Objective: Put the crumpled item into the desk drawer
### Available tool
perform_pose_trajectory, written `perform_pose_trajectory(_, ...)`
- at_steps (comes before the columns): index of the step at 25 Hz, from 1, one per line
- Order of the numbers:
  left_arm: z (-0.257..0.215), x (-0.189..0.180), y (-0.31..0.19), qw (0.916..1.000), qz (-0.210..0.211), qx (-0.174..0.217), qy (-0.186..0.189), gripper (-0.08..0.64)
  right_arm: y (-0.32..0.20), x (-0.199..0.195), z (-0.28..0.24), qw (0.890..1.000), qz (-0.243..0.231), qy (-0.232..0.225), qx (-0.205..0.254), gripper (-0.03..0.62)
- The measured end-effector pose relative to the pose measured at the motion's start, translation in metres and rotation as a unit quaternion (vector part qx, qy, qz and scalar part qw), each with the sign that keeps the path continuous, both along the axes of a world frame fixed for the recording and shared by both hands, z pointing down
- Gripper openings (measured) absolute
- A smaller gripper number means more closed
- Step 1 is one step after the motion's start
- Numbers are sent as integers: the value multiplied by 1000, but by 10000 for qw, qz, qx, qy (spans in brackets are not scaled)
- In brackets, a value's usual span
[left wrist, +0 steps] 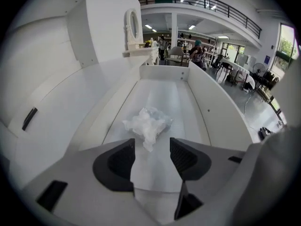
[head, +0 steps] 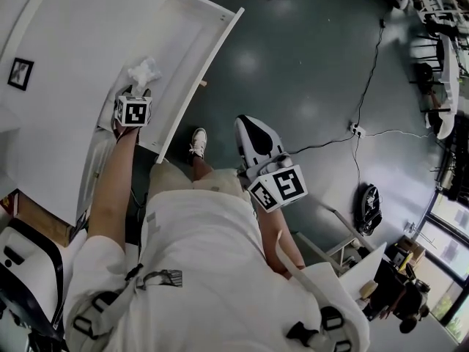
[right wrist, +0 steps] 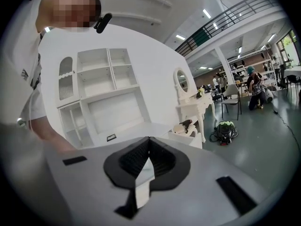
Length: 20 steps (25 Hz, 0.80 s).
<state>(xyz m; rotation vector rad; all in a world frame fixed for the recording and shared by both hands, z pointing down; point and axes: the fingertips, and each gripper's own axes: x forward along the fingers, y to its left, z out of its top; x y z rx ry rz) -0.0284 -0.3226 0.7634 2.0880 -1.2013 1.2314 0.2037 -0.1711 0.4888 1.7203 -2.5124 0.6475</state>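
Left gripper (left wrist: 152,146): fingers (left wrist: 117,166) spread wide, nothing pinched. The crumpled item (left wrist: 148,125), a white wad, lies on the drawer floor just past the fingertips. Its lower tail shows in the gap between them, but neither pad presses on it. The wad sits near the middle of the open drawer (left wrist: 209,114), clear of both side walls.

The head view does not show that gap. There the marker cube (head: 133,111) covers the left fingers, and the wad only peeks out just above the cube. That view does show the drawer pulled out from the white counter (head: 66,86) over the grey floor (head: 308,64). The person's bare left arm (head: 110,196) reaches to that gripper. The left gripper view also shows a black handle (left wrist: 29,118) on the counter front at left.

Right gripper (right wrist: 148,139): fingers (right wrist: 134,161) pressed together at the tips, nothing between them. Only the right gripper view shows this. Past the fingers it shows a white shelf unit (right wrist: 101,86), a white vanity with an oval mirror (right wrist: 193,105) and a bag (right wrist: 225,128) on the floor, but no drawer.

In the head view the right gripper is held over the floor, well apart from the drawer, next to the person's leg. A white shoe (head: 198,141) shows between the drawer and this gripper. A cable (head: 370,72) runs across the floor further right.
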Motion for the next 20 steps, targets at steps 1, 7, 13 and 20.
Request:
perform_pose_trajectory(1, -6, 0, 3, 9999, -45, 42, 88, 229, 2, -4, -3, 10000, -23, -1, 26, 9)
perform_pose_trajectory(7, -42, -7, 26, 9977, -203, 286, 581, 211, 15, -40, -21, 9995, -259, 6, 175, 9)
perform_pose_trajectory(13, -87, -26, 54, 9927, -285, 699, 940, 83, 24, -78, -43, 9980, -491, -13, 403, 9)
perform_pose_trajectory(20, -118, -70, 69, 9874, -586, 989, 1085, 41, 26, -119, -55, 9949, -813, 35, 596, 9)
